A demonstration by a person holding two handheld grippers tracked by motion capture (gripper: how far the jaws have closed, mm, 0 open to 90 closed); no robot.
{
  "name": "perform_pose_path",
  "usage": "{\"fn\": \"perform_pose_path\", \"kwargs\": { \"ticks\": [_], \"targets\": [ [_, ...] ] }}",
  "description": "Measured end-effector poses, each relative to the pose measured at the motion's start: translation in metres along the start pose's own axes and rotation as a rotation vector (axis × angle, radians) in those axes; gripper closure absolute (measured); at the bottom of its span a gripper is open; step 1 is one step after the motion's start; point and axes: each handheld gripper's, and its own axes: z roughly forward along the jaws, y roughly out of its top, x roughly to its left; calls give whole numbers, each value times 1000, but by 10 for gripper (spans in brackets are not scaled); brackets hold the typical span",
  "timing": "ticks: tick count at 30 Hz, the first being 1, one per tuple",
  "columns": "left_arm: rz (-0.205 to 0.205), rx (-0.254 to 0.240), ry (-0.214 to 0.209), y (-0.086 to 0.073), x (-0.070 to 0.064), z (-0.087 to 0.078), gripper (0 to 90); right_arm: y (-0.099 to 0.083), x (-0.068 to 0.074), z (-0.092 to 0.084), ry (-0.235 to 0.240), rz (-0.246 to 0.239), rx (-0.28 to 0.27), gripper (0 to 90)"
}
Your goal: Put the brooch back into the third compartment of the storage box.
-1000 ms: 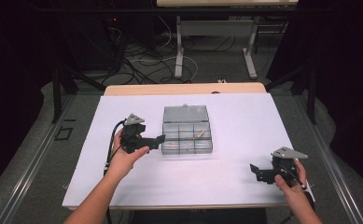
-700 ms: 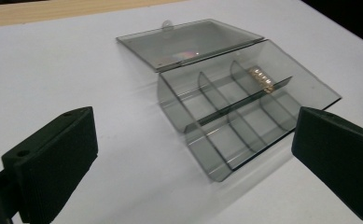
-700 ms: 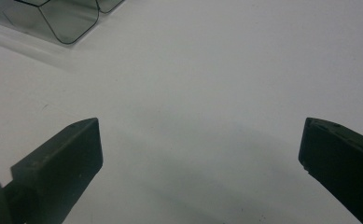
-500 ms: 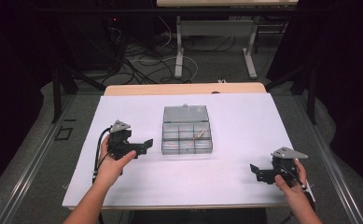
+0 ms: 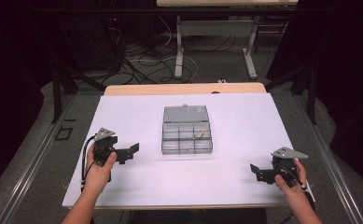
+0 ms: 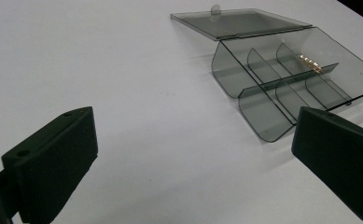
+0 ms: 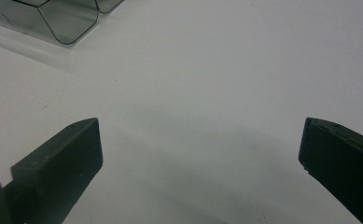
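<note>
the white tabletop (image 5: pixel 137 116) carries a clear grey plastic compartment box (image 5: pixel 187 136) at its centre, lid open. the left gripper (image 5: pixel 131 150) has just been opening, jaws spread, empty, left of the box. the right gripper (image 5: pixel 256 171), spread and empty, sits well apart. a small brass piece (image 5: pixel 198 135) lies in one compartment.

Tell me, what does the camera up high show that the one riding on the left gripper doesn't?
The high view alone takes in both hands, the left gripper, the right gripper, the whole white table and the cables on the floor behind. The left gripper view alone shows, close up, its wide-open jaws with nothing between them. Both show the clear compartment box with its lid folded back, and a small gold piece in one compartment.
</note>
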Motion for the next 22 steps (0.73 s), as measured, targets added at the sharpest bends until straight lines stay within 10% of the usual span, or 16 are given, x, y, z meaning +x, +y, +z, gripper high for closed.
{"fn": "perform_pose_path", "kwargs": {
  "ticks": [22],
  "targets": [
    [-81,-41,35,-21,22,-5,5,-1,-1,1,-3,0,3,0]
  ]
}}
